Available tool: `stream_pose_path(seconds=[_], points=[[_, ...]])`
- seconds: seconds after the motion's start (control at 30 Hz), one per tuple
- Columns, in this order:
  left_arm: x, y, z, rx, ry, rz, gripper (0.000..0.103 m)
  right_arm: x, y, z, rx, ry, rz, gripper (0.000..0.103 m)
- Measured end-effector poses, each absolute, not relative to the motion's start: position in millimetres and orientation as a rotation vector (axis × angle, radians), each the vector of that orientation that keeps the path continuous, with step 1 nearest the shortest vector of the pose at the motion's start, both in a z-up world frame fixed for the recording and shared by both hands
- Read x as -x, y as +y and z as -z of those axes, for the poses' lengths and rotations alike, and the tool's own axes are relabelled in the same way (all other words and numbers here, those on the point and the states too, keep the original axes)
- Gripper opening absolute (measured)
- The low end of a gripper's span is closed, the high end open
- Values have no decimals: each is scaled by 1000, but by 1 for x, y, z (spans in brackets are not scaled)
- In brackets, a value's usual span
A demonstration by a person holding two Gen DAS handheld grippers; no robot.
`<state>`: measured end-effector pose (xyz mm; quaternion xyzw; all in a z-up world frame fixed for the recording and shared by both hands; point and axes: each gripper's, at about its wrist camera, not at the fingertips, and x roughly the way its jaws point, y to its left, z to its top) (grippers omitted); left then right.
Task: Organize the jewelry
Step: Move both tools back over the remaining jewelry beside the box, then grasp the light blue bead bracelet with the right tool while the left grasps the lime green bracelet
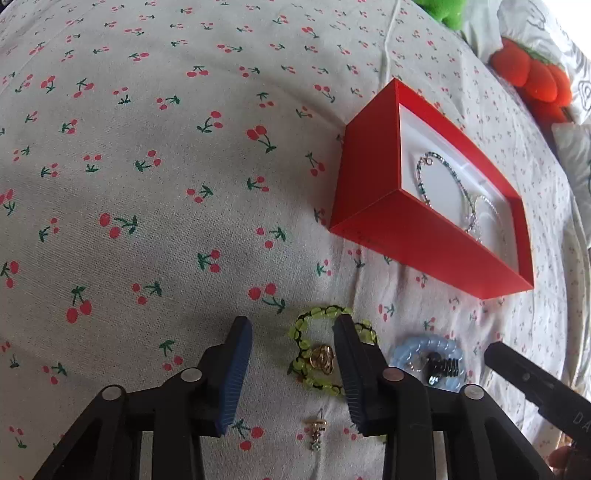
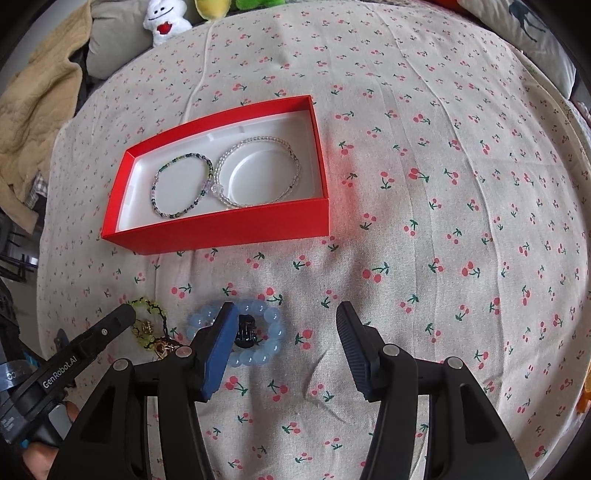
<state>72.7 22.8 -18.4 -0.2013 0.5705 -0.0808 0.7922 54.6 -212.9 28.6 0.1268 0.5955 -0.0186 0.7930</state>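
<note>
A green bead bracelet [image 1: 301,341] with a gold ring [image 1: 322,359] on it lies on the cherry-print cloth. My left gripper [image 1: 291,321] stands open over it, the right finger covering part of the beads and the left pad clear of them. A small gold charm [image 1: 316,434] lies nearer the camera. My right gripper [image 2: 286,308] is open above a pale blue bead bracelet [image 2: 273,317] that rings a black hair clip [image 2: 245,332]. The red box [image 2: 221,229] holds a dark bead bracelet [image 2: 183,186] and a clear one [image 2: 258,170].
Plush toys [image 2: 166,22] and a beige blanket [image 2: 37,110] lie at the bed's far left, with pillows [image 2: 532,33] at the far right. Red plush strawberries [image 1: 532,77] sit beyond the box. The left gripper's finger [image 2: 110,328] shows beside the right gripper.
</note>
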Motion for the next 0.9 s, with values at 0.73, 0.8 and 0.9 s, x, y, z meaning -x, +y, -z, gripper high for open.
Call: stream_pose_path(seconds=[0.73, 0.8, 0.9], points=[[-70, 16, -9, 422, 1086, 204, 1, -55, -215, -26, -289, 1276, 58, 58], [-70, 13, -15, 414, 1065, 211, 1, -55, -216, -25, -291, 1276, 63, 58], [-68, 11, -22, 412, 1048, 222, 1, -55, -216, -22, -290, 1276, 65, 58]])
